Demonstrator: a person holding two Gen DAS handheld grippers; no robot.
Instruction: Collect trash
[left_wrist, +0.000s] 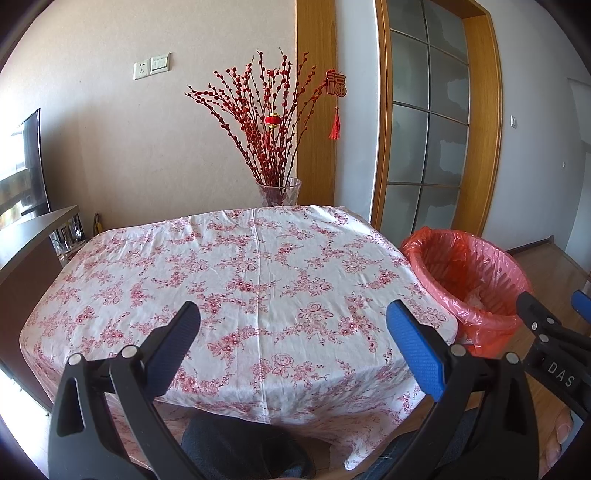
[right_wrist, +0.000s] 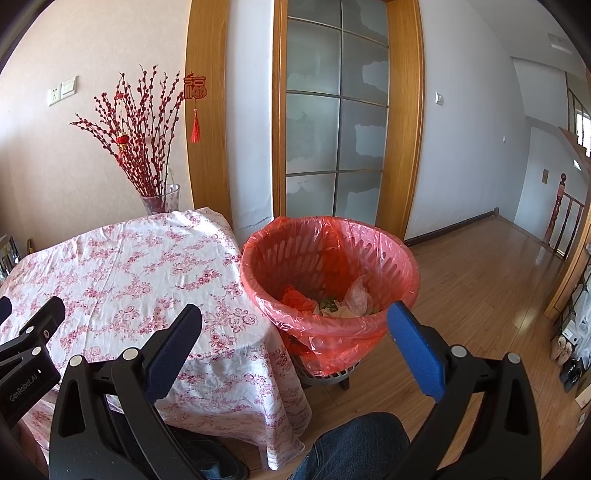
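A bin lined with a red plastic bag (right_wrist: 328, 280) stands on the floor right of the table; it also shows in the left wrist view (left_wrist: 469, 284). Crumpled trash (right_wrist: 332, 301) lies inside it: red, white and green scraps. The table (left_wrist: 236, 273) carries a white cloth with pink flowers; no trash shows on it. My left gripper (left_wrist: 293, 334) is open and empty above the table's near edge. My right gripper (right_wrist: 295, 336) is open and empty, in front of the bin, between it and the table corner (right_wrist: 236, 332).
A glass vase of red berry branches (left_wrist: 275, 147) stands behind the table's far edge. A wooden-framed glass door (right_wrist: 336, 129) is behind the bin. A dark cabinet (left_wrist: 26, 258) stands left of the table. Wooden floor (right_wrist: 480, 288) stretches right. My knee (right_wrist: 354, 443) is below.
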